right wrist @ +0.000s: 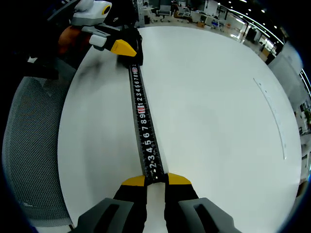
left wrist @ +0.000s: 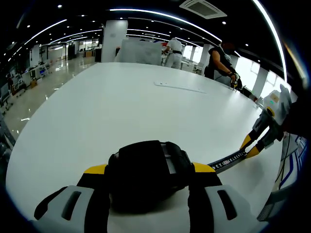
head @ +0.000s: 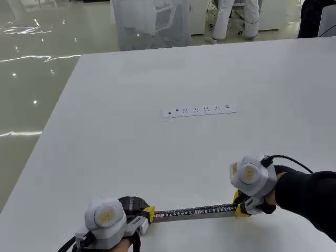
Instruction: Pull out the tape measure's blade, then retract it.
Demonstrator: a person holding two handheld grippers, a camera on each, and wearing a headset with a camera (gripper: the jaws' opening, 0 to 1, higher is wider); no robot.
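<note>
A black tape measure case (left wrist: 148, 172) sits clamped between the yellow-tipped fingers of my left gripper (left wrist: 149, 169), low on the table's near edge (head: 131, 210). Its blade (head: 193, 212) stretches flat along the white table to the right, numbers up (right wrist: 145, 131). My right gripper (right wrist: 156, 180) is shut on the blade's end, near the 2 mark. In the head view the right gripper (head: 242, 207) stands at the blade's right end. The left gripper (right wrist: 124, 46) appears at the far end of the blade in the right gripper view.
A white power strip (head: 200, 110) lies flat in the middle of the white table (head: 157, 152). People stand beyond the table's far edge (head: 233, 18). A grey mesh chair (right wrist: 34, 160) is beside the near edge. Shiny floor lies to the left.
</note>
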